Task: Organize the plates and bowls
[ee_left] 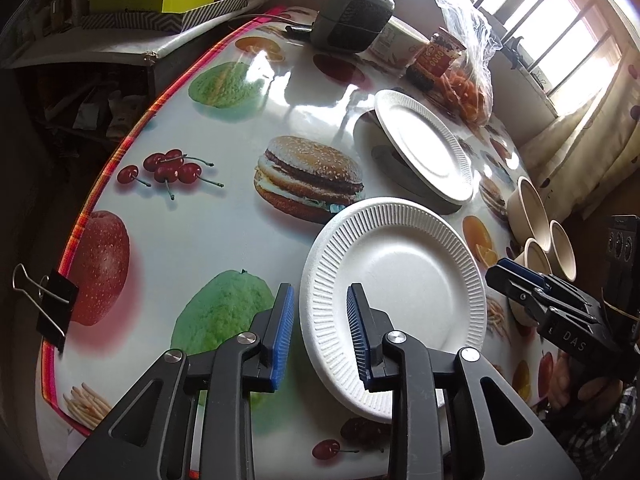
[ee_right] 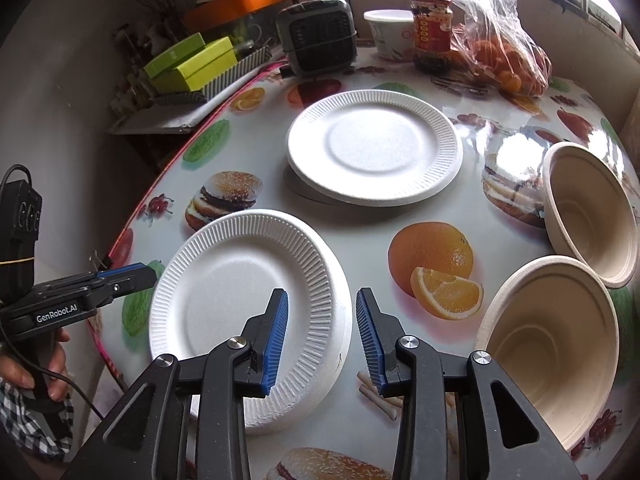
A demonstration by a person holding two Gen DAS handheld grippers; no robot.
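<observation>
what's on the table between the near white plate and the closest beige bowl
No object: only bare tablecloth with a printed orange between the near plate and closest bowl, shown in the right wrist view.

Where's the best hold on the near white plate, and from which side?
Probably the ribbed rim of the near white plate, at its right edge, coming down from above. There the right gripper already straddles the rim with fingers apart. The plate lies flat on others, so only the thin raised rim offers a pinch.
</observation>
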